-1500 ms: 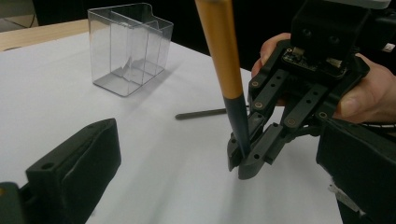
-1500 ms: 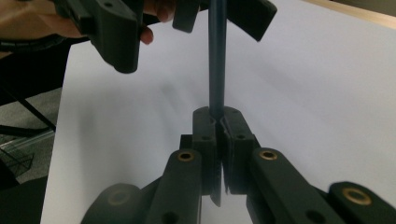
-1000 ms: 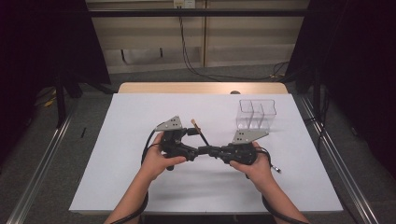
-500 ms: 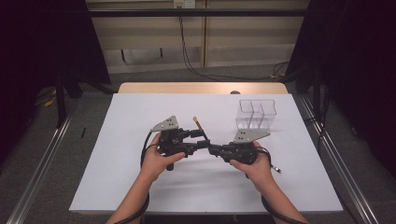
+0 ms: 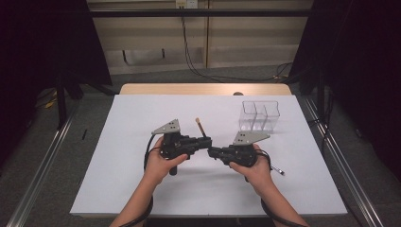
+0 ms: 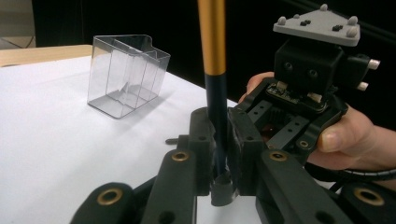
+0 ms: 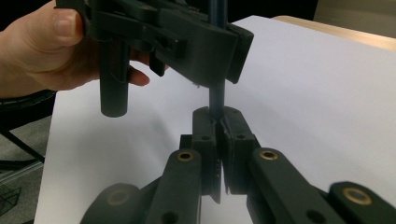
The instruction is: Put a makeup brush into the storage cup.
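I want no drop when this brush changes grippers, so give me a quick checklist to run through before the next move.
1. Left gripper shut on the brush: ok, its jaws clamp the dark handle below the gold band.
2. Right gripper shut on the brush's dark lower end: ok, jaws closed around it.
3. Brush upright between the two grippers: ok, it rises steeply in the left gripper view.
4. Clear container open and apart from the grippers: ok, it stands on the table beyond the right hand.
5. Bristle end free of damage: cannot tell.
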Demonstrator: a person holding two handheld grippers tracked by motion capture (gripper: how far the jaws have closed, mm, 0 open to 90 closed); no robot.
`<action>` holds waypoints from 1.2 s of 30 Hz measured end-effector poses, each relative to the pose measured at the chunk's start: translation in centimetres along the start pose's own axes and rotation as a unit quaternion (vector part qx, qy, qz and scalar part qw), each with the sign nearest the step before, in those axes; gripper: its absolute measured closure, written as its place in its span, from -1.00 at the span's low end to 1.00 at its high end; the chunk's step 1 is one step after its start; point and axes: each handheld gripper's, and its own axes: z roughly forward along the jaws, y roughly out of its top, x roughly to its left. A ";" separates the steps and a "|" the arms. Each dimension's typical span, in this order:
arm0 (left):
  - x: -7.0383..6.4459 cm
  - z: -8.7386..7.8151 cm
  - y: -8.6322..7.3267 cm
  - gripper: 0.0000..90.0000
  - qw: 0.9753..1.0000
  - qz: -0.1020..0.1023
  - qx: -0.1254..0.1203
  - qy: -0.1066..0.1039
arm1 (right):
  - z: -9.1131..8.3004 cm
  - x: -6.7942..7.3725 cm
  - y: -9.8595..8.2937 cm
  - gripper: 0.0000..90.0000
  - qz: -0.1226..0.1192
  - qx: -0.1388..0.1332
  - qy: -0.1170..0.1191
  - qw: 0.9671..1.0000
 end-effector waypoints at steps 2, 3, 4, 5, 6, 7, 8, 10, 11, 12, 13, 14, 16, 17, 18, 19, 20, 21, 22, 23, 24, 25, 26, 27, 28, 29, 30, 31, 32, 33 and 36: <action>-0.1 0.0 0.0 0.84 1.000 0.001 -0.001 0.002 | 0.2 0.0 0.0 0.89 0.001 0.001 0.001 1.000; -0.1 -0.1 0.0 0.84 1.000 0.004 -0.001 0.002 | 0.3 0.1 0.0 0.89 0.003 0.001 0.002 1.000; -0.1 -0.1 0.0 0.84 1.000 0.003 -0.002 0.004 | 0.4 0.1 0.0 0.89 0.007 0.000 0.004 1.000; -0.1 -0.1 0.0 0.84 1.000 0.005 -0.004 0.005 | 0.4 0.1 0.0 0.89 0.007 -0.001 0.004 1.000; -0.2 -0.1 0.0 0.84 1.000 0.006 -0.007 0.005 | 0.5 0.1 0.0 0.89 0.010 -0.003 0.005 1.000; -0.2 -0.1 0.1 0.84 1.000 0.009 -0.010 0.006 | 0.6 0.1 0.0 0.89 0.014 -0.005 0.007 1.000; -0.2 -0.1 0.1 0.84 1.000 0.011 -0.013 0.006 | 0.7 0.2 0.1 0.89 0.016 -0.008 0.007 1.000; -0.4 -0.1 0.1 0.85 1.000 0.014 -0.015 0.011 | 0.8 0.2 0.1 0.89 0.018 -0.010 0.007 1.000; -0.4 -0.1 0.1 0.85 1.000 0.016 -0.015 0.014 | 0.8 0.2 0.2 0.89 0.020 -0.011 0.007 1.000; -0.4 -0.1 0.1 0.85 1.000 0.017 -0.015 0.015 | 0.8 0.2 0.2 0.89 0.023 -0.013 0.008 1.000; -0.4 -0.1 0.1 0.85 1.000 0.022 -0.014 0.016 | 0.9 0.2 0.2 0.89 0.025 -0.012 0.010 1.000; -0.5 -0.1 0.1 0.85 1.000 0.021 -0.015 0.016 | 0.9 0.2 0.2 0.89 0.025 -0.011 0.010 1.000; -0.5 -0.2 0.0 0.85 0.999 0.022 -0.017 0.018 | 1.0 0.2 0.2 0.88 0.026 -0.011 0.013 1.000; -0.5 -0.2 0.0 0.85 0.999 0.024 -0.017 0.018 | 1.0 0.2 0.1 0.87 0.027 -0.013 0.013 0.999; -0.5 -0.3 0.0 0.85 0.999 0.029 -0.015 0.020 | 1.0 0.2 0.1 0.87 0.029 -0.014 0.013 0.999; -0.5 -0.3 0.1 0.85 0.999 0.032 -0.014 0.023 | 1.0 0.2 0.1 0.84 0.029 -0.014 0.013 0.999; -0.5 -0.3 0.1 0.85 0.999 0.032 -0.016 0.024 | 1.0 0.2 0.1 0.80 0.030 -0.014 0.012 0.999; -0.5 -0.4 0.1 0.85 0.999 0.034 -0.018 0.026 | 0.9 0.2 0.1 0.75 0.030 -0.014 0.012 0.999; -0.6 -0.5 0.2 0.85 0.999 0.035 -0.019 0.028 | 0.9 0.2 0.1 0.69 0.030 -0.015 0.010 0.999; -0.6 -0.6 0.3 0.85 0.999 0.038 -0.017 0.031 | 0.8 0.2 0.1 0.63 0.030 -0.017 0.005 0.999; -0.6 -0.7 0.4 0.85 0.998 0.041 -0.018 0.033 | 0.7 0.2 0.1 0.58 0.034 -0.020 0.002 0.999; -0.6 -0.9 0.4 0.85 0.998 0.043 -0.018 0.036 | 0.6 0.1 0.1 0.48 0.036 -0.021 0.002 0.999; -0.5 -1.0 0.5 0.85 0.998 0.048 -0.016 0.039 | 0.4 0.0 0.1 0.41 0.036 -0.022 -0.001 0.999; -0.5 -1.1 0.5 0.85 0.998 0.046 -0.017 0.040 | 0.3 -0.1 0.2 0.33 0.036 -0.025 -0.003 0.999; -0.4 -1.2 0.5 0.85 0.998 0.050 -0.015 0.043 | 0.1 -0.2 0.2 0.25 0.035 -0.026 -0.006 0.999; -0.4 -1.4 0.6 0.85 0.998 0.048 -0.015 0.045 | 0.0 -0.3 0.3 0.17 0.033 -0.029 -0.009 0.999; -0.4 -1.4 0.6 0.85 0.998 0.048 -0.014 0.046 | -0.2 -0.4 0.3 0.05 0.032 -0.033 -0.011 0.999; -0.3 -1.5 0.6 0.85 0.997 0.050 -0.014 0.050 | -0.4 -0.4 0.4 -0.06 0.032 -0.035 -0.012 0.999; -0.2 -1.6 0.5 0.85 0.997 0.049 -0.014 0.052 | -0.5 -0.5 0.4 -0.19 0.038 -0.037 -0.008 0.999; -0.2 -1.6 0.5 0.85 0.997 0.050 -0.012 0.053 | -0.7 -0.6 0.5 -0.30 0.044 -0.036 -0.006 0.998; -0.1 -1.6 0.5 0.85 0.997 0.053 -0.006 0.059 | -1.1 -0.7 0.7 -0.54 0.034 -0.053 -0.008 0.998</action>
